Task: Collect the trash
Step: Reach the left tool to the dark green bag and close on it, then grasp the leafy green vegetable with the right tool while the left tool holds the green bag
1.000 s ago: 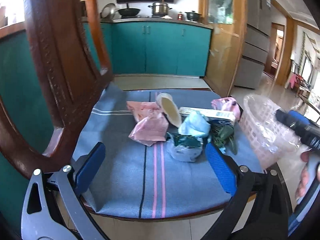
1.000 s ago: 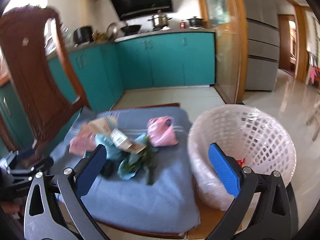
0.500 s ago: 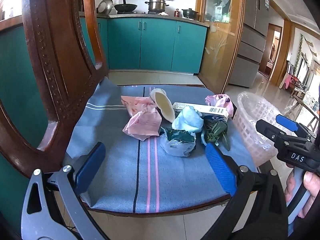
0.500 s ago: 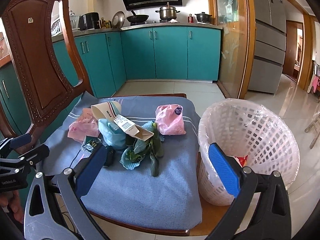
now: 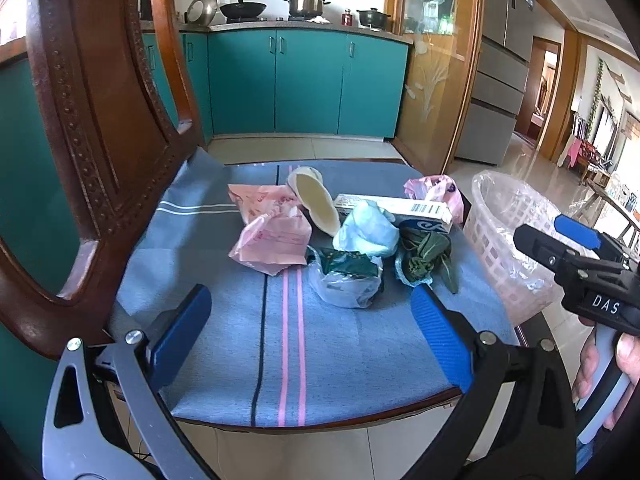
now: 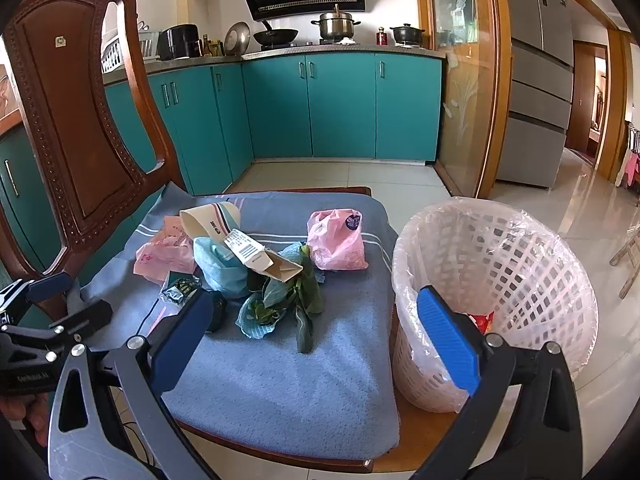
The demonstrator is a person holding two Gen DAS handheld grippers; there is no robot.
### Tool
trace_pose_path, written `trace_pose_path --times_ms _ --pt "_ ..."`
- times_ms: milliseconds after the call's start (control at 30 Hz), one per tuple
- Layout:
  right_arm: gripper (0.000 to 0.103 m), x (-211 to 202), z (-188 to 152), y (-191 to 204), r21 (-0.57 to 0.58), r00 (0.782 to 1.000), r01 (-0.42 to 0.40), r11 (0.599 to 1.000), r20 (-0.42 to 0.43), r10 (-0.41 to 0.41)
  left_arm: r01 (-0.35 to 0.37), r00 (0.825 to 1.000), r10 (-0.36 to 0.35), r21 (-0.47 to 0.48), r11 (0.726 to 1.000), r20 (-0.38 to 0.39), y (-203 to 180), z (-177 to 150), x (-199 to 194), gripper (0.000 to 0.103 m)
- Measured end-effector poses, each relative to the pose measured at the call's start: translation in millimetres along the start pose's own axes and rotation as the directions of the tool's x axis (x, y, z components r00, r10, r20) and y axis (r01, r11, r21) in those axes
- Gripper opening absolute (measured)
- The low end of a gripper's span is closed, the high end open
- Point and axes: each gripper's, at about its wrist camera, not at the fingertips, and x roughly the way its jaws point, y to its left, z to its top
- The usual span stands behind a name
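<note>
A heap of trash lies on the blue cushion [image 5: 224, 344] of a wooden chair: pink plastic bags [image 5: 274, 236], a paper cup [image 5: 312, 200], a long carton [image 5: 394, 208], a light blue wad [image 5: 366, 234], a clear bag with dark green wrapper [image 5: 346, 276] and green leaves [image 5: 424, 258]. Another pink bag [image 6: 338, 240] sits nearest the white lined basket [image 6: 496, 280]. My left gripper [image 5: 310, 338] is open, short of the heap, empty. My right gripper [image 6: 316, 328] is open, empty, before the leaves [image 6: 288, 296] and the basket's near side.
The carved chair back [image 5: 100, 128] rises on the left. The basket stands on the chair's wooden edge right of the cushion, with something red [image 6: 482, 318] inside. Teal cabinets [image 6: 340, 108], tiled floor [image 6: 532, 208] and a fridge lie beyond. A hand [image 5: 624, 352] holds the right gripper's handle.
Both wrist views have settled and sharpened facing the heap. The left gripper has edged closer to the trash. The right gripper swung left from the basket toward the cushion. Nothing was picked up.
</note>
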Motion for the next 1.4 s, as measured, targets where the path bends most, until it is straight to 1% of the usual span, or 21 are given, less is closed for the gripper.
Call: trace_pose_path --times_ms 200,400,500,567,633,667,700,733,767,867,967,1033,1100,1133,1200,1233,1267,1333,1367,1400 --pt "0.100 6 4 -4 0.008 1.000 0.016 1.000 -0.009 -0.016 0.006 0.999 -0.004 0.032 0.999 -0.045 -18 -1 22 0.100" --pt "0.100 20 1 -3 -0.017 0.998 0.025 1.000 -0.062 -0.026 0.006 0.997 -0.001 0.064 0.998 -0.083 -38 2 54 0.100" --pt "0.099 32 -3 3 -0.042 0.996 0.011 0.999 -0.092 -0.015 -0.011 0.995 0.017 0.054 0.998 -0.103 -41 6 73 0.100" --pt "0.099 38 -3 7 -0.053 0.995 0.009 0.999 -0.099 -0.014 -0.024 0.990 0.029 0.036 0.999 -0.136 -39 9 89 0.099" --pt "0.098 44 -1 9 -0.066 0.994 0.012 0.998 -0.104 -0.019 -0.026 0.987 0.027 0.009 1.000 -0.157 -35 11 100 0.094" --pt "0.097 47 0 9 -0.071 0.994 0.014 0.997 -0.107 -0.022 -0.012 0.986 0.011 -0.005 1.000 -0.168 -33 12 104 0.080" --pt "0.096 51 2 9 -0.071 0.994 0.015 0.997 -0.109 -0.023 0.009 0.982 -0.013 -0.022 1.000 -0.190 -30 13 109 0.058" --pt "0.093 56 3 8 -0.064 0.993 0.007 0.998 -0.116 -0.015 0.023 0.978 -0.030 -0.034 0.999 -0.204 -27 13 111 0.056" --pt "0.092 61 4 7 -0.051 0.992 -0.001 0.999 -0.126 -0.005 0.034 0.979 -0.042 -0.045 0.998 -0.202 -24 12 111 0.054" --pt "0.088 77 -1 4 -0.021 0.985 -0.019 1.000 -0.171 0.016 0.042 0.982 -0.047 -0.028 0.999 -0.185 -18 11 100 0.050" --pt "0.082 89 -5 8 -0.032 0.980 -0.033 0.999 -0.195 0.026 0.050 0.991 -0.056 -0.051 0.997 -0.123 -5 16 70 0.050" --pt "0.080 96 -8 16 -0.056 0.979 -0.040 0.998 -0.202 0.028 0.056 0.997 -0.060 -0.063 0.996 -0.056 4 21 39 0.049" --pt "0.077 103 -9 22 -0.075 0.979 -0.037 0.996 -0.203 0.021 0.063 0.998 -0.063 -0.070 0.996 -0.002 10 23 15 0.050" --pt "0.073 108 -9 24 -0.082 0.979 -0.035 0.996 -0.205 0.017 0.065 0.998 -0.063 -0.079 0.995 0.029 14 23 1 0.050" --pt "0.066 117 -11 25 -0.083 0.975 -0.033 0.996 -0.223 0.014 0.076 0.996 -0.071 -0.088 0.993 0.051 18 24 -10 0.050" --pt "0.058 123 -12 24 -0.072 0.970 -0.041 0.997 -0.244 0.023 0.080 0.995 -0.075 -0.084 0.993 0.060 19 24 -14 0.050" --pt "0.044 128 -13 23 -0.056 0.964 -0.051 0.997 -0.262 0.035 0.076 0.995 -0.071 -0.079 0.994 0.063 20 24 -15 0.050" --pt "0.033 129 -13 19 -0.025 0.960 -0.071 0.997 -0.274 0.061 0.068 0.997 -0.064 -0.080 0.994 0.052 22 23 -12 0.050" --pt "0.029 124 -10 18 -0.015 0.964 -0.075 0.997 -0.258 0.069 0.067 0.997 -0.063 -0.086 0.994 0.046 26 23 -10 0.050" --pt "0.027 118 -6 18 -0.015 0.969 -0.083 0.996 -0.236 0.077 0.066 0.997 -0.063 -0.090 0.994 0.042 28 23 -10 0.050"
